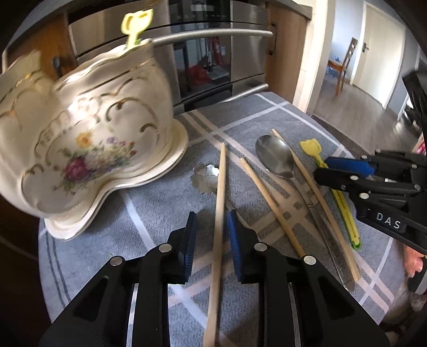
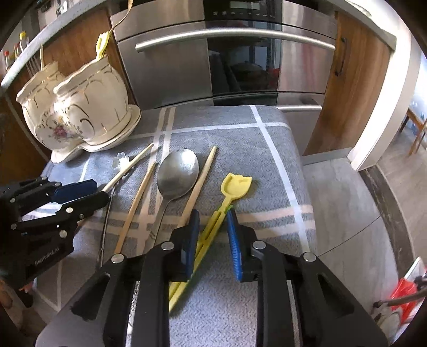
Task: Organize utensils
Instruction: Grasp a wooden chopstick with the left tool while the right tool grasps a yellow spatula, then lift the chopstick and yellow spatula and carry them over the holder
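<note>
The floral ceramic holder (image 1: 80,138) stands at the desk's (image 2: 240,133) far left corner, heavy and breakable. Right of it lie a steel spoon (image 2: 178,170), light stiff chopsticks and yellow plastic tongs (image 2: 232,186). The left hand-held gripper (image 1: 210,240) straddles one wooden chopstick (image 1: 220,202), pads not yet pressing; mid-shaft suits. The right hand-held gripper (image 2: 212,240) likewise brackets the slippery tongs' stem.

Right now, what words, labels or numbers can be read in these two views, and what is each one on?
"DAS": white letters on the body of the right gripper.
"GenRobot.ai": faint and only roughly legible, on the body of the left gripper.
Gold lettering on the ceramic holder: too blurred to read.
Oven display: too small to read.
</note>
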{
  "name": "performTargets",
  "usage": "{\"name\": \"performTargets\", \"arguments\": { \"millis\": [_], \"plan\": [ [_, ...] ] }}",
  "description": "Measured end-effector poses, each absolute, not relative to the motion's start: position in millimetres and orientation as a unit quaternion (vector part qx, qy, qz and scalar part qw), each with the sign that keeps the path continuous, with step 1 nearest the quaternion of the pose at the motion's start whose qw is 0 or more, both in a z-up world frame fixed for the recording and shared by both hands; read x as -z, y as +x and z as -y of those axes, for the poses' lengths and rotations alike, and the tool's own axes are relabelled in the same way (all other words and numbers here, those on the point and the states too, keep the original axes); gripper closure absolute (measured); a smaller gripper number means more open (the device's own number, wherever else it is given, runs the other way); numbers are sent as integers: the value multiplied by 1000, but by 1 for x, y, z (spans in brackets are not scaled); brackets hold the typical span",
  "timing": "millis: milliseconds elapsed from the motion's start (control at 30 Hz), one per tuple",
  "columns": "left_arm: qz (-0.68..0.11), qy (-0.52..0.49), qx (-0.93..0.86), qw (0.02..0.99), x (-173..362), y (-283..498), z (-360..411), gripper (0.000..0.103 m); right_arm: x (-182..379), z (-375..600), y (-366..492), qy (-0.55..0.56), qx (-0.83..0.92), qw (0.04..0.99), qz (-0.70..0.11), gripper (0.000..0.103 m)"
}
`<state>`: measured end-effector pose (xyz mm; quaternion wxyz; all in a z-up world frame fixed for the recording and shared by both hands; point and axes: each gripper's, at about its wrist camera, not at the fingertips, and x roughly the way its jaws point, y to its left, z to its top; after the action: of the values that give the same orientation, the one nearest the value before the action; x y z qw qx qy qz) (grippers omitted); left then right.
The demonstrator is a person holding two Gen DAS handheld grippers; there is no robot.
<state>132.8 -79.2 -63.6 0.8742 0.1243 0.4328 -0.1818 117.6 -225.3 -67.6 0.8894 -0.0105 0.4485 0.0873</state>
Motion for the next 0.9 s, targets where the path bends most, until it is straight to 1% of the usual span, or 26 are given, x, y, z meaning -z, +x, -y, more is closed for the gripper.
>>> {"name": "performTargets", "arguments": {
  "millis": [33,100,133,200,233,467,700,900],
  "plan": [
    [-434,125,184,873,64,134,81,81,68,224,119,-15,-86,890,-448,81],
    [-436,128,187,871,63,136,83,82,69,223,120,-21,-84,891,-445,82],
    [-437,130,189,869,63,138,84,84,69,223,120,-19,-85,893,-442,87],
    [-440,137,188,868,63,141,85,93,70,227,121,-10,-86,894,-440,93],
    [-438,140,188,868,63,142,85,96,69,230,122,0,-88,893,-441,93],
    [-411,117,203,881,59,136,74,97,64,241,117,34,-87,900,-427,93],
    [-344,63,223,910,20,115,49,97,38,244,106,57,-95,917,-383,93],
    [-294,34,215,931,-21,101,18,97,2,236,103,77,-126,933,-328,93]
  ]
}}
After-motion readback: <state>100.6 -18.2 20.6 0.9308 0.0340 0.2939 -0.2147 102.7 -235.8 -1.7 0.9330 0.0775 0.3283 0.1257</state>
